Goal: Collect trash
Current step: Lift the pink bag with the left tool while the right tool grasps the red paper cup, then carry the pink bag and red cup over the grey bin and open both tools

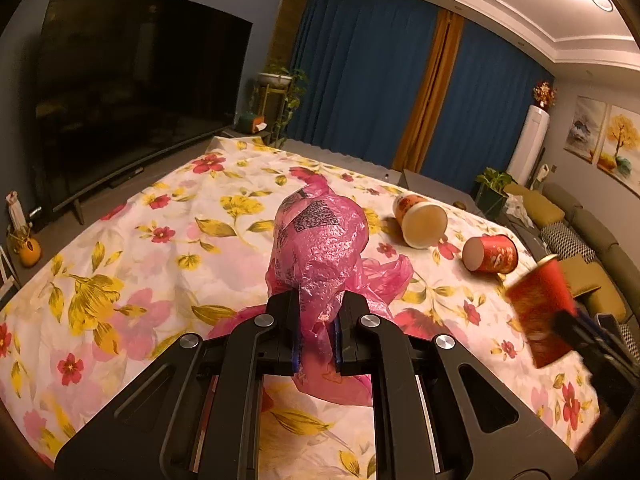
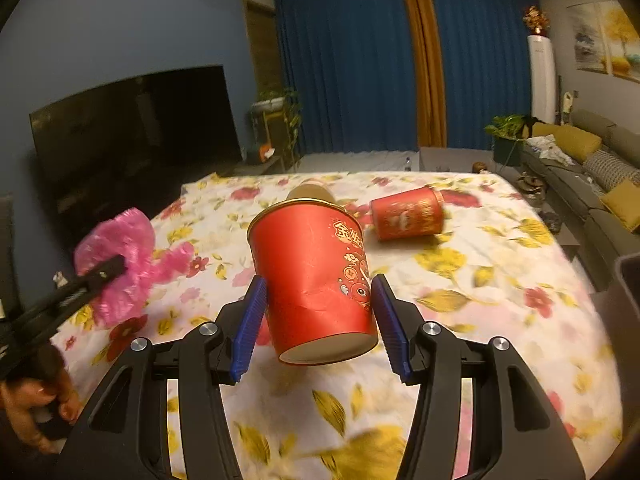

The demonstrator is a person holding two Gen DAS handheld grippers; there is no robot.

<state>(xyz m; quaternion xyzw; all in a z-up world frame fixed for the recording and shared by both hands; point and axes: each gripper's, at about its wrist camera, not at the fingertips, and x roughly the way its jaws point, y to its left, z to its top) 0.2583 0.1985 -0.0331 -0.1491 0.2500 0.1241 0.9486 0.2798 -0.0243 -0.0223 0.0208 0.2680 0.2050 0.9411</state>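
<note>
Fingers, left: left gripper [image 1: 316, 320] is clamped on a bunched neck of the pink plastic bag [image 1: 320, 240], which balloons out ahead of the jaws toward twelve o'clock.
Fingers, right: blue pads [image 2: 252, 320] of the right gripper [image 2: 320, 320] stand on either side of a red paper cup [image 2: 316, 280]; the jaws are half apart and seem to press its lower wall, though the contact is hard to make out.
Held cup: tilted, base toward the camera, gold-rimmed mouth toward twelve o'clock, lifted clear of the cloth; in the left wrist view it shows blurred at three o'clock [image 1: 540, 312].
Bag seen from the right: at nine o'clock, pink and blurred, with the black finger of the other tool across it [image 2: 120, 264].
Hand: a person's hand [image 2: 36, 408] grips the left tool's handle at eight o'clock.
Loose trash: a second red cup [image 1: 490, 260] lies on its side at two o'clock in the left wrist view; a taller cup with a pale inside [image 1: 420, 220] lies near it, toward one o'clock, mouth facing the camera.
Surface: floral tablecloth [image 1: 160, 240], white with red and yellow flowers, under everything.
Surroundings: dark television [image 1: 132, 92] at ten o'clock, blue curtains [image 1: 360, 80] at twelve, sofa with cushions [image 2: 600, 168] at three.
</note>
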